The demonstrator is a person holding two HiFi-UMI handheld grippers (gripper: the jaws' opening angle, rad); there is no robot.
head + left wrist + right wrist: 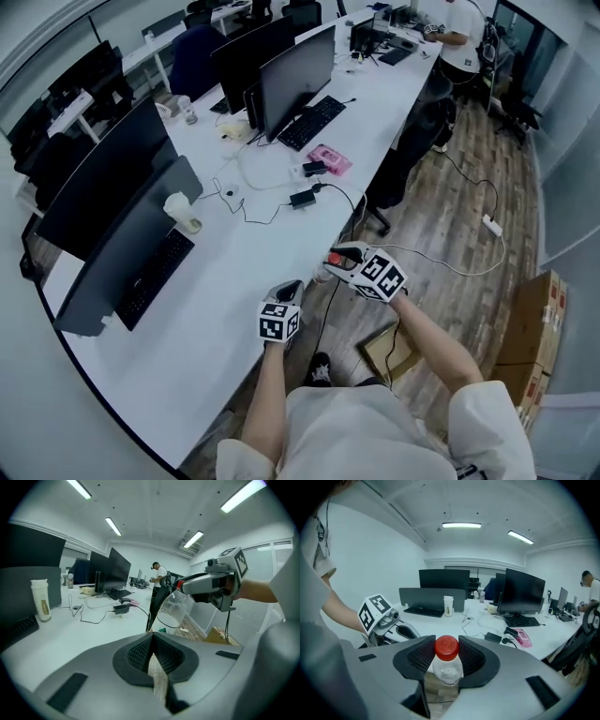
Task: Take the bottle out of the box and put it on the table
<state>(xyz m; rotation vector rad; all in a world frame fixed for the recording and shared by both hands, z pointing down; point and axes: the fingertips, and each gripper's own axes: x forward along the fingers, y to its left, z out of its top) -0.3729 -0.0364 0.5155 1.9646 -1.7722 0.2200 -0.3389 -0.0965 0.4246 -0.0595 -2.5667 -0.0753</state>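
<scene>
A clear plastic bottle with a red cap (446, 648) sits between the pads of my right gripper (446, 657), which is shut on its neck. In the head view that gripper (339, 257) holds the bottle (330, 263) in the air just off the white table's (216, 319) near edge. From the left gripper view the bottle (172, 610) hangs tilted under the right gripper (211, 585). My left gripper (288, 291) hovers beside it over the table edge. Its jaws (151, 639) are shut with nothing in them. An open cardboard box (387, 350) lies on the floor below.
Monitors (295, 70), keyboards (155, 272), a white cup (180, 211), a pink item (330, 159), a power adapter (304, 198) and cables lie on the table. Office chairs (412, 141) stand alongside. A person (459, 37) is at the far end. Stacked cartons (536, 347) stand at right.
</scene>
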